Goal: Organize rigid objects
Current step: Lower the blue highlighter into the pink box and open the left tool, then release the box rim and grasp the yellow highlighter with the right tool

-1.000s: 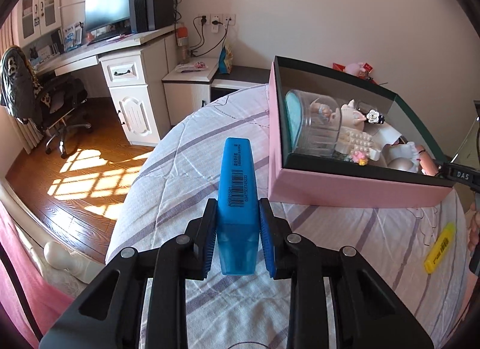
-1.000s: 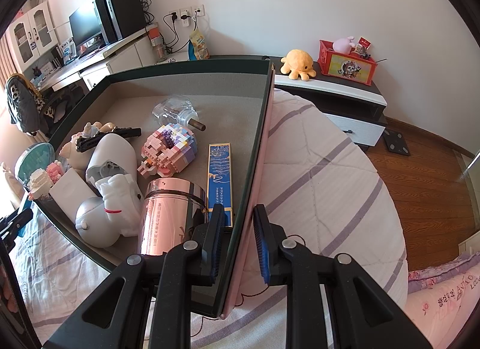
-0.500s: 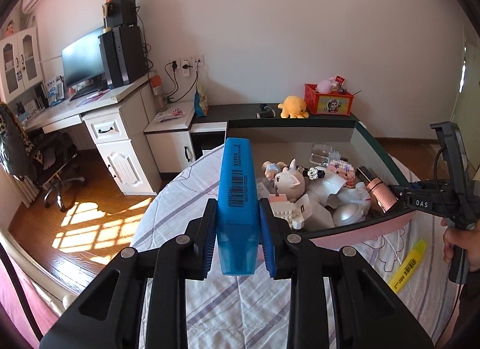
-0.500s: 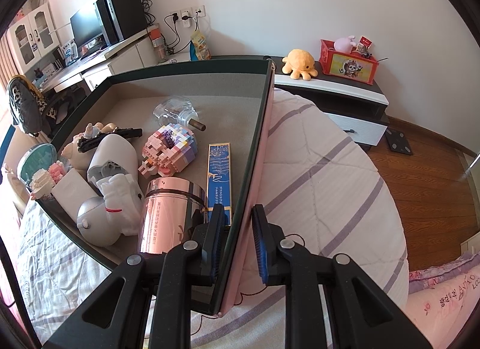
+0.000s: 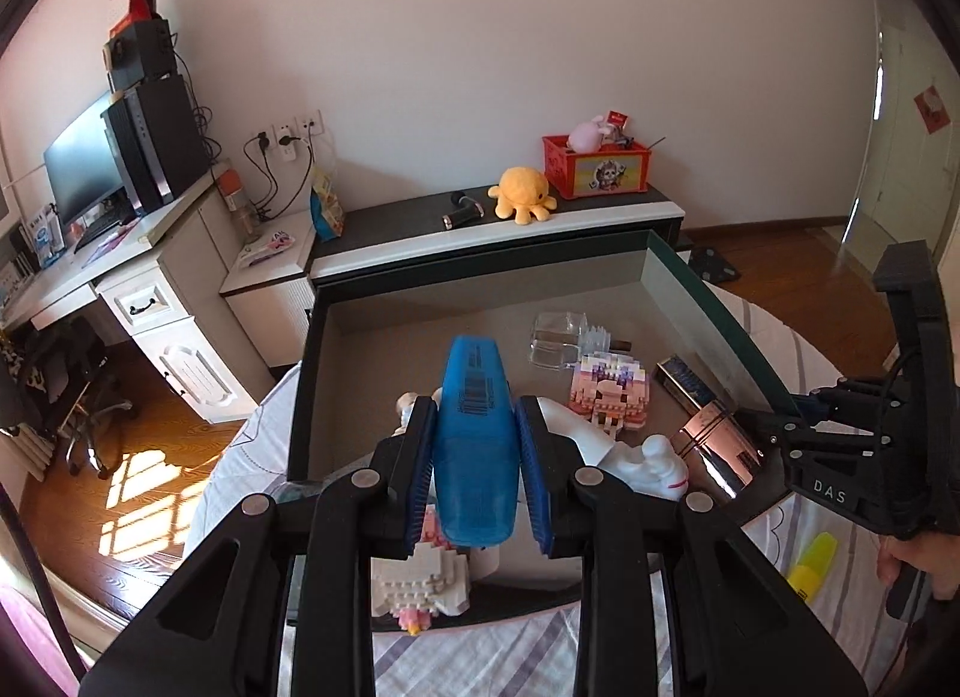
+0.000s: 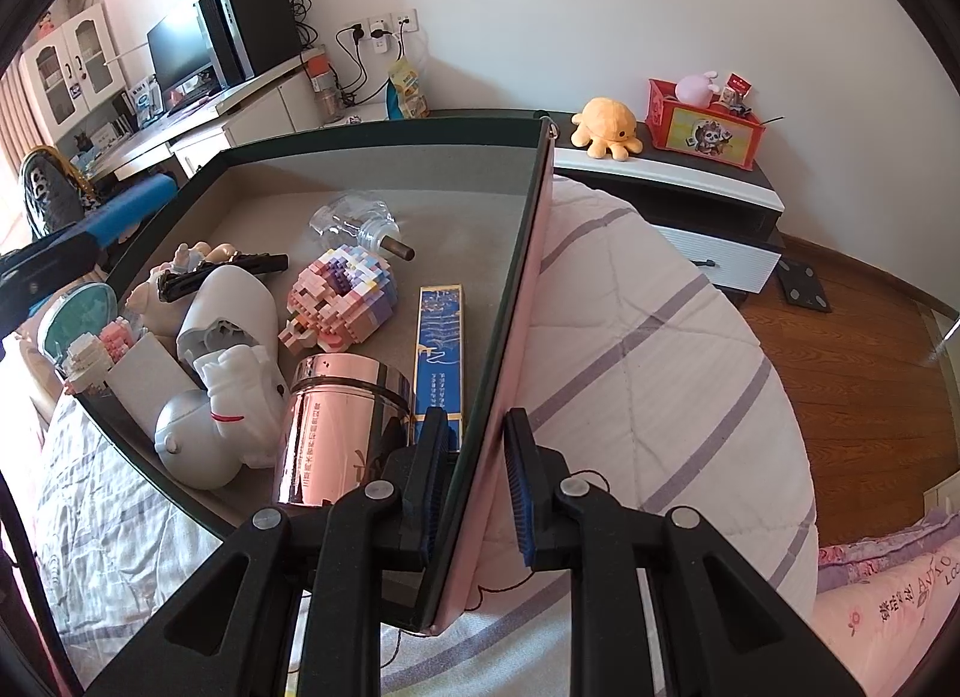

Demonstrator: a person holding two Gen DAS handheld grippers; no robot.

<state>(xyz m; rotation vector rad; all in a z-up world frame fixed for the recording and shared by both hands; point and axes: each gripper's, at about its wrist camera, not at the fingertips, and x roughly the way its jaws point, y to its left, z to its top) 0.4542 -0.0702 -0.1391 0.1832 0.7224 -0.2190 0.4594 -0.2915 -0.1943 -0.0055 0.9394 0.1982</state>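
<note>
The blue highlighter is clamped between the two pads of the left gripper, barcode side up, its capped end pointing away from the camera. In the left wrist view it hangs above the near part of the open box, over the contents and not touching them.

The box has pink outer walls, a dark green rim and a grey floor, and it rests on a striped quilt. The right gripper is closed on the box's right-hand wall: one pad sits inside the box, the other against the pink outer face, with the wall pinched between them.

Inside the box, next to that wall, lies a flat blue carton. Beside it stands a shiny pink metal can. To its left are a white figurine and a grey rounded figure. A pastel block model lies mid-floor, and a clear glass bottle lies on its side behind it.

Outside the box, a yellow highlighter lies on the quilt, near the person's hand that grips the right gripper's handle.
</note>
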